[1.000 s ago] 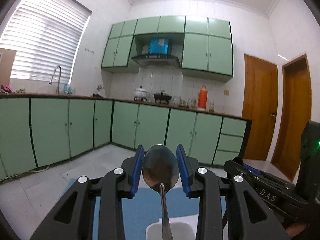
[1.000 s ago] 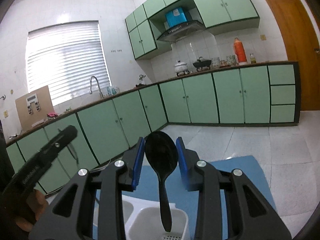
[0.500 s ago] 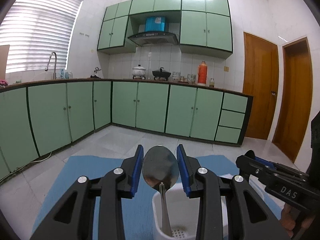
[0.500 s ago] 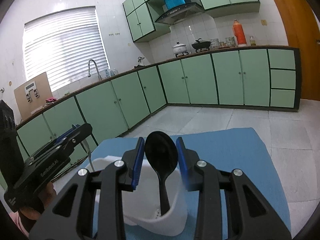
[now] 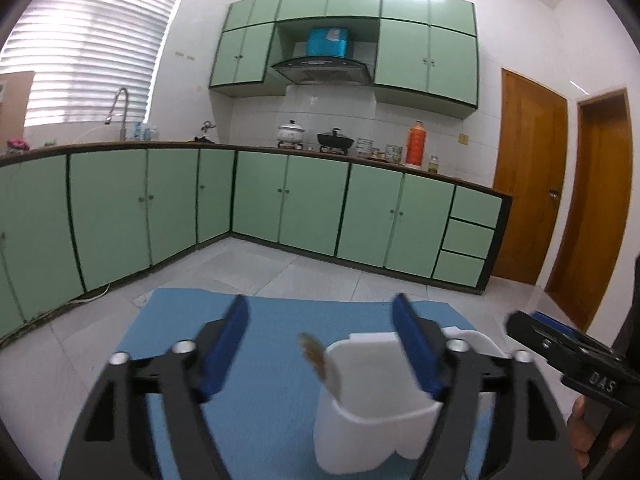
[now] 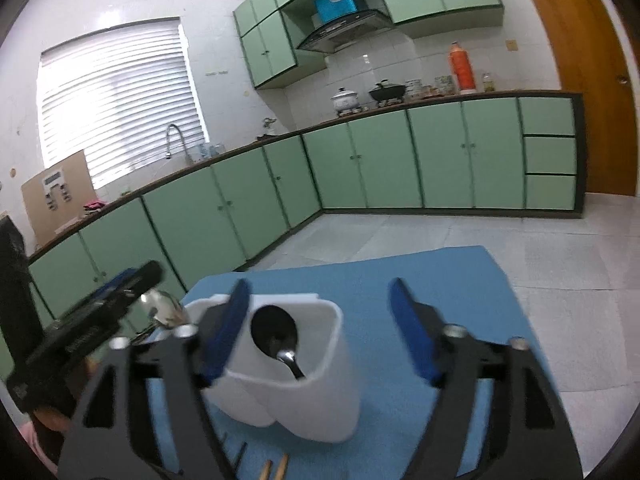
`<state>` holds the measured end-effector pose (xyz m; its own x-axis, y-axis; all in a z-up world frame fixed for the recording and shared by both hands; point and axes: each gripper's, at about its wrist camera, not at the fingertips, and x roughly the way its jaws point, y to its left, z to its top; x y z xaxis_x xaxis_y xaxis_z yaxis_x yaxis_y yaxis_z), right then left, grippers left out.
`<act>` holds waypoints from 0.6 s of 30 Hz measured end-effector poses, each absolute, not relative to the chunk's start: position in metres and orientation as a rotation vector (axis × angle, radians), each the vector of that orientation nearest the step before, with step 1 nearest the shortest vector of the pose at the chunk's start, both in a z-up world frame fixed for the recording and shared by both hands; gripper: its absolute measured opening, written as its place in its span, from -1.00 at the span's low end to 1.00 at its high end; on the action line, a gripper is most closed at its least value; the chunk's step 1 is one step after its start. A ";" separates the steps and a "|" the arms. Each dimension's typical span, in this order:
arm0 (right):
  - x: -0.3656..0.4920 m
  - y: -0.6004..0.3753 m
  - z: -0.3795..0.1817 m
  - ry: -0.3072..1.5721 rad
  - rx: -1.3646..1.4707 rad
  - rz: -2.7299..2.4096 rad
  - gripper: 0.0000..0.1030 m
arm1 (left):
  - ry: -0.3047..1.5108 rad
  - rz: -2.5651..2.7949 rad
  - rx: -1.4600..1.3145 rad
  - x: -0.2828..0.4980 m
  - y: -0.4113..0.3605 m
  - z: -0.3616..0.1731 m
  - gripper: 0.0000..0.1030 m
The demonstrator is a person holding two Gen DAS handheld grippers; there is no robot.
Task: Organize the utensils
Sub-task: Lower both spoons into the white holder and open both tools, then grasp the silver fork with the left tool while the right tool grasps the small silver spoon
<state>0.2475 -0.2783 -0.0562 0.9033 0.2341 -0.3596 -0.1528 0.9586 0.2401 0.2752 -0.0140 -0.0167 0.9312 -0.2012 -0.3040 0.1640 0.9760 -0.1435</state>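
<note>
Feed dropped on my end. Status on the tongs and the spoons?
Left tongs open, right tongs open. Black spoon in the white holder; silver spoon in its other compartment. Nothing in the way.

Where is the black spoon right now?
In the right wrist view the black spoon stands bowl-up inside the white utensil holder on the blue mat, just below the open right hand-held gripper.
</note>
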 end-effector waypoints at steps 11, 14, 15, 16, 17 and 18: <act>0.180 -0.297 -0.079 0.495 0.172 0.125 0.90 | 0.448 -0.135 -0.138 0.204 0.024 -0.033 0.88; 0.166 -0.295 -0.089 0.544 0.151 0.106 0.90 | 0.523 -0.113 -0.111 0.191 0.027 -0.048 0.88; 0.162 -0.294 -0.093 0.560 0.139 0.097 0.90 | 0.556 -0.103 -0.105 0.188 0.028 -0.055 0.88; 0.159 -0.294 -0.096 0.571 0.131 0.092 0.90 | 0.580 -0.097 -0.102 0.187 0.028 -0.058 0.88; 0.156 -0.294 -0.099 0.581 0.124 0.090 0.90 | 0.609 -0.088 -0.099 0.184 0.029 -0.065 0.88; 0.152 -0.293 -0.103 0.592 0.117 0.087 0.90 | 0.633 -0.083 -0.100 0.182 0.030 -0.070 0.88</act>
<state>0.1519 -0.2927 -0.1029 0.8266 0.1154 -0.5508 -0.0483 0.9897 0.1349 0.1816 0.0297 -0.0704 0.8034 -0.1077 -0.5856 0.0466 0.9919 -0.1185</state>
